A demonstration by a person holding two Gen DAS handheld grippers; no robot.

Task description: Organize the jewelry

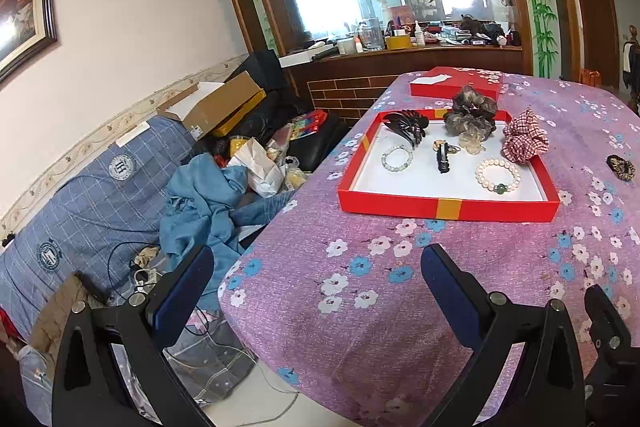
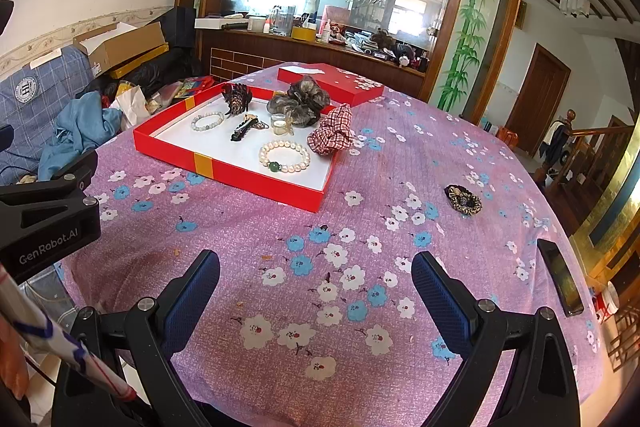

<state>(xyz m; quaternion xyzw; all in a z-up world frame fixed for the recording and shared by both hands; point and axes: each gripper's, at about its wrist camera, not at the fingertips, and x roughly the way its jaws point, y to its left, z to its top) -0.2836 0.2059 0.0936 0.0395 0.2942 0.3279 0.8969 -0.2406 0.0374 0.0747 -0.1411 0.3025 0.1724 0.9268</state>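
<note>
Both grippers hang above the near edge of the table, empty: left gripper (image 1: 316,279) spread wide with nothing between its blue ribbed pads, right gripper (image 2: 316,283) likewise released. Red tray (image 2: 256,179) with white floor sits mid-table on the purple floral cloth (image 2: 360,307). Inside it: pearl bracelet (image 2: 284,157) with one green bead (smooth, rigid beads on elastic, by the look), a pale bead bracelet (image 2: 207,121), a black hair clip (image 2: 240,131), a dark claw clip (image 2: 237,98), a small clear cup-like piece (image 2: 280,125), and a grey gauzy scrunchie (image 2: 301,101). A red-checked fabric scrunchie (image 2: 331,133) lies on the tray's right rim, half in, half out. One item is well apart from the tray: a small dark patterned scrunchie (image 2: 463,199) on the cloth to the right. Judged step: most pieces gathered, this stray one left. Next move probably falls to the right gripper, which is nearer: reach out, pinch the soft ring across its thickness, carry it to a bare patch of tray floor. The red lid (image 2: 332,83) lies behind the tray.
</note>
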